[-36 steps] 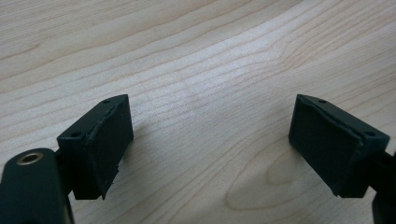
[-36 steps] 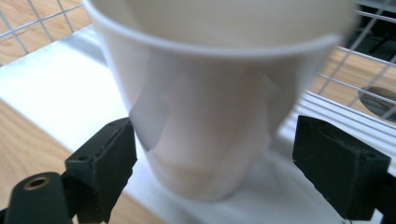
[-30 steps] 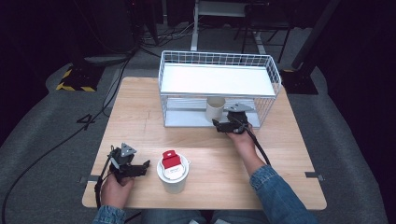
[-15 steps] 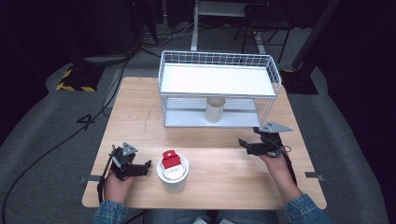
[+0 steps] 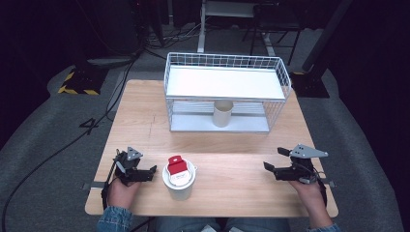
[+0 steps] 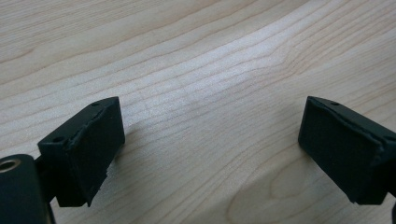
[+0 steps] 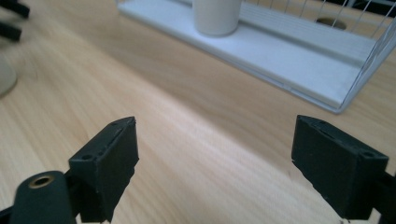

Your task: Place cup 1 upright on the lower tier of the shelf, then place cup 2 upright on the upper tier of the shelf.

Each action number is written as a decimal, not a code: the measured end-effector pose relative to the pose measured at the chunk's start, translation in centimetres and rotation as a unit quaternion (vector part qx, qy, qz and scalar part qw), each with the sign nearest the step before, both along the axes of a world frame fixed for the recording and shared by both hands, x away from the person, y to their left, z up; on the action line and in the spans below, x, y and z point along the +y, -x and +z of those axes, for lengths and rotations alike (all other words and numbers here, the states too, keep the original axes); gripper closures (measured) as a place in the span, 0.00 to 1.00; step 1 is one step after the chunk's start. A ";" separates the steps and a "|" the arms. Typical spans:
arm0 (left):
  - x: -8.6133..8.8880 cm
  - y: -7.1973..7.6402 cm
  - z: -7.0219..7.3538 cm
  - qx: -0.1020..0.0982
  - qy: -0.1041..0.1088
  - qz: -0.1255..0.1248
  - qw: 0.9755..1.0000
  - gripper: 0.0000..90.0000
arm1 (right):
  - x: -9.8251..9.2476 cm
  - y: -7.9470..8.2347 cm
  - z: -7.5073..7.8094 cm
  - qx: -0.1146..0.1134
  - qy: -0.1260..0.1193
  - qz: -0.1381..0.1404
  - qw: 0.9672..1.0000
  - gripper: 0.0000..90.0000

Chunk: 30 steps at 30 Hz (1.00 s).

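Back from the wire rack (image 5: 227, 92), the right gripper (image 5: 273, 163) has crossed the table (image 5: 145, 130) toward the person's side: a second ago it reached in at the cream cup (image 5: 223, 113) on the rack's lower shelf, and now it hovers near the front right edge, well apart from that cup, which stands upright where it was. Its jaws have just been closing a little yet stand apart, and the right gripper view shows nothing but bare wood between the pads (image 7: 109, 168). On the other side, the left gripper (image 5: 147, 173) has kept its place just beside the white cup with the red-and-white packet (image 5: 179, 175) in it, near the front edge; its jaws have just been opening, and the left gripper view shows them wide with only table grain between them. Judging from this layout, placing the cream cup in the rack looks finished and the work is turning to the second cup. The next move probably calls for the left gripper to slide rightward, set its pads (image 6: 93, 149) on either side of the cup wall below the rim and squeeze gently, since a thin cup could buckle or tip and spill the packet.
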State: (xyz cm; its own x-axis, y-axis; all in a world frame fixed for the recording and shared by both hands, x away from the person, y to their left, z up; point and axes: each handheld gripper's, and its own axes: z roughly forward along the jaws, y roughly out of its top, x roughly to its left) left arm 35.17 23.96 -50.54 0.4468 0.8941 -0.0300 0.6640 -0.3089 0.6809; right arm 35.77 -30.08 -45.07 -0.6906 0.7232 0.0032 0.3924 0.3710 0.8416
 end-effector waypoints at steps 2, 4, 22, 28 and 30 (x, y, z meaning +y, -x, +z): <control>0.0 0.0 0.0 0.000 0.000 -0.001 1.000 0.08 | -0.6 0.3 -0.4 0.000 0.003 -0.014 1.000 0.17; 0.0 0.0 0.0 0.000 0.000 -0.003 1.000 0.08 | -1.3 0.5 -1.0 0.008 -0.004 -0.024 1.000 0.17; -0.1 0.0 0.0 0.000 0.000 -0.009 1.000 0.09 | -4.7 0.0 -5.3 0.071 0.042 -0.085 0.993 0.17; -0.3 0.2 0.1 -0.002 -0.004 -0.016 1.000 0.09 | -4.5 -0.1 -5.4 0.065 0.058 -0.088 0.992 0.17; -0.4 0.3 0.3 -0.005 -0.008 -0.021 1.000 0.09 | -4.5 -0.1 -5.4 0.065 0.059 -0.088 0.992 0.16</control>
